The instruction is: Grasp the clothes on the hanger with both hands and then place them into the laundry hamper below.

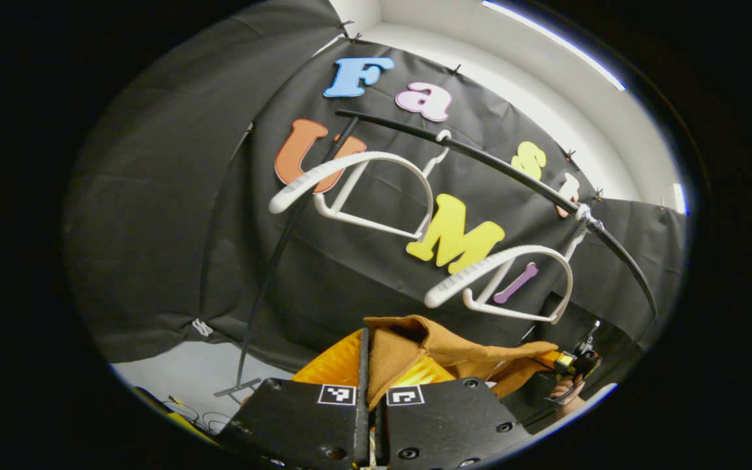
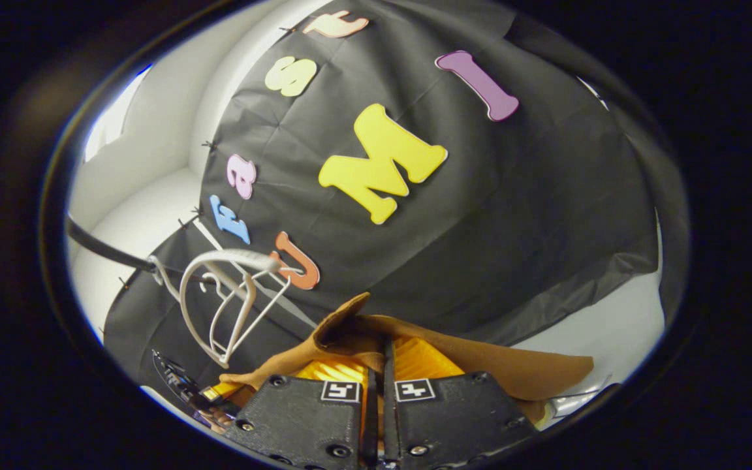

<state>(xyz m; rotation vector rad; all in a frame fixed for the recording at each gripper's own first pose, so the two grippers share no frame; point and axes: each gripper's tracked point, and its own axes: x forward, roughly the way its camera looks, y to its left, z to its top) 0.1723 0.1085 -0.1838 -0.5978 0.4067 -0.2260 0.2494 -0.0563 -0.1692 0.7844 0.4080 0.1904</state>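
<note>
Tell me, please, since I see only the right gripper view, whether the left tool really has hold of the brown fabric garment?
Observer: Yes. In the left gripper view the left tool has its yellow-padded fingers closed on a fold of the brown fabric garment.
Operator: Thank you. How are the hangers spaced on the rail?
Observer: One white plastic hanger hangs near the upright and a second white plastic hanger hangs farther along the black rail. They hang apart, and both are bare.
Operator: What holds the rail up?
Observer: A thin black upright pole runs down to a foot on the white floor.
</note>
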